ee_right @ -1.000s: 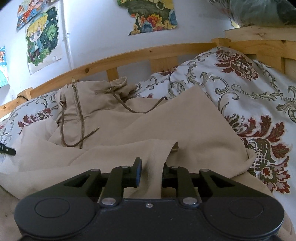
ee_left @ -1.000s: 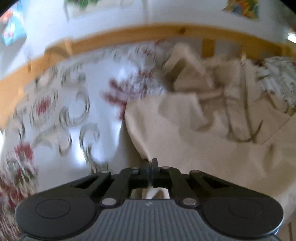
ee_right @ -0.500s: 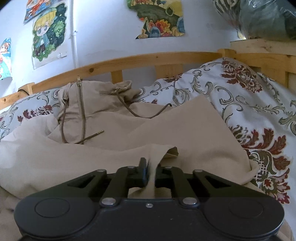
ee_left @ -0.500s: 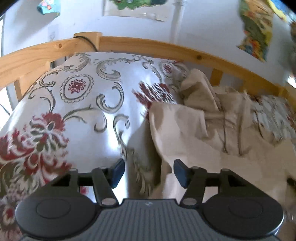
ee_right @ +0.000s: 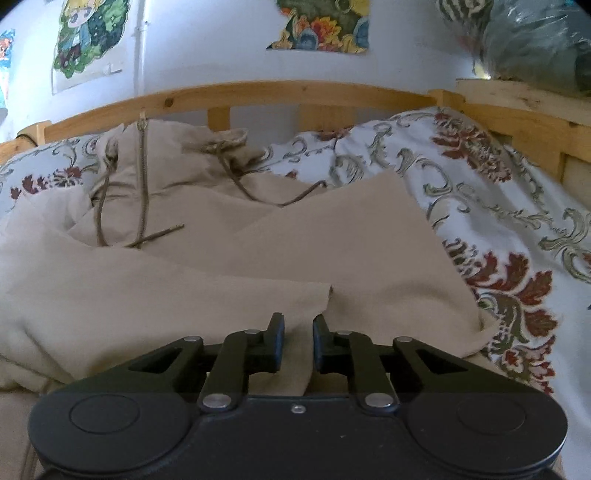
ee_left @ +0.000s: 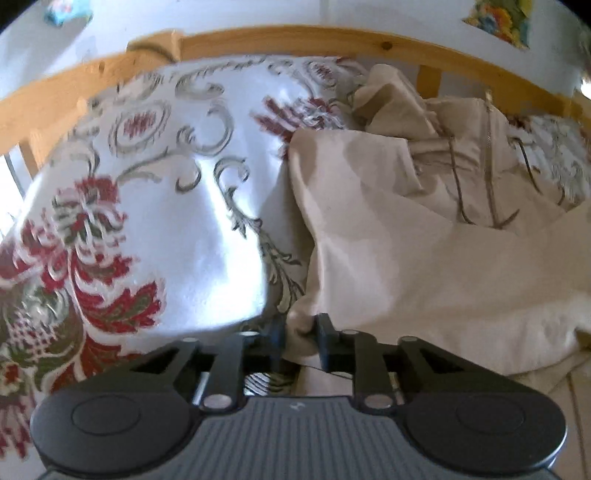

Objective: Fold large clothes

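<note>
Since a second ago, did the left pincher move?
Yes. The left gripper slid sideways along the wooden bed rail, from the jacket's bottom edge to its side edge, where its jaws are closing around cloth.

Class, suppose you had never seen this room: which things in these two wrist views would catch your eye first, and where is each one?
First, the big beige hooded jacket sprawled across the bed, its zip and drawstrings running up toward the wooden headboard. Next, the white bedspread with bold red and grey floral scrolls lying beside it. Above, bright cartoon posters hang on the pale wall.
</note>
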Demonstrator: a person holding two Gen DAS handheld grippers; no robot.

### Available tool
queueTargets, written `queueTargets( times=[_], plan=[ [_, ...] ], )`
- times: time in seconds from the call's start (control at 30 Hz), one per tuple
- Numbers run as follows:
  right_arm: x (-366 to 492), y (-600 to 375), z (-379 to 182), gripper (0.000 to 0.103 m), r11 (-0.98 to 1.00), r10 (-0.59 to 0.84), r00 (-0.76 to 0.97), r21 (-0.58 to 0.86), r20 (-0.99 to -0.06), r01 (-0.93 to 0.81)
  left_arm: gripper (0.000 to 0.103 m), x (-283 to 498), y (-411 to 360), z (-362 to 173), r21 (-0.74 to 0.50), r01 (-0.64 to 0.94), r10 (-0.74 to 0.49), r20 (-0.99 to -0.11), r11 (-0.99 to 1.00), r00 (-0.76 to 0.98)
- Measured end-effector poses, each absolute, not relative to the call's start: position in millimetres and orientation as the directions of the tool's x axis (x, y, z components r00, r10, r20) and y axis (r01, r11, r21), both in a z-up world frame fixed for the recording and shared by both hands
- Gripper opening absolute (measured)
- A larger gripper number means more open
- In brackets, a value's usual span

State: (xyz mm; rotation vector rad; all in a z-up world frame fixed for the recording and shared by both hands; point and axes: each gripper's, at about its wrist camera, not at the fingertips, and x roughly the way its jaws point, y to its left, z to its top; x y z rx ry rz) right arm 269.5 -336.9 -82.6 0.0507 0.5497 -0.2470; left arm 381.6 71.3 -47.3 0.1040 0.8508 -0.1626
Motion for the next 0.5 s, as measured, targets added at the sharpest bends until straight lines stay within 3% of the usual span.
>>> queueTargets(
  times=[0.03,0.07,0.17,0.2,0.27,0.3,0.33,0.5],
  plan=[
    [267,-336,-81,0.020,0.970,-0.220,0.832,-0.024,-0.509,0.242,0.058,377,65,-44,0.058,0.207,-0.094,-0.751,0.977,0.654],
    [265,-334,-79,0.021,0.971,-0.223,0.840,-0.035,-0.495,0.237,0.068,371,57,-39,0.103,0.224,-0.078,-0.735,0.969,0.674],
    [259,-324,-68,0.037,0.976,-0.214,0.864,-0.071,-0.456,0.204,0.088,347,38,-21,0.211,0.219,-0.027,-0.658,0.953,0.752],
    [258,-319,-64,0.045,0.979,-0.204,0.875,-0.089,-0.440,0.183,0.092,341,32,-15,0.215,0.212,-0.027,-0.637,0.953,0.771],
    [256,-307,-58,0.072,0.985,-0.164,0.891,-0.117,-0.422,0.126,0.101,337,19,-8,0.172,0.207,-0.058,-0.618,0.963,0.784],
    [257,-301,-57,0.091,0.987,-0.137,0.898,-0.131,-0.418,0.090,0.103,338,10,-6,0.122,0.217,-0.097,-0.619,0.969,0.780],
    [256,-293,-58,0.097,0.987,-0.110,0.905,-0.155,-0.411,0.050,0.103,340,1,-7,0.069,0.230,-0.138,-0.624,0.971,0.770],
    [257,-275,-70,0.097,0.982,-0.058,0.880,-0.186,-0.471,-0.035,0.102,364,-42,-35,-0.069,0.278,-0.245,-0.700,0.958,0.671]
  ],
)
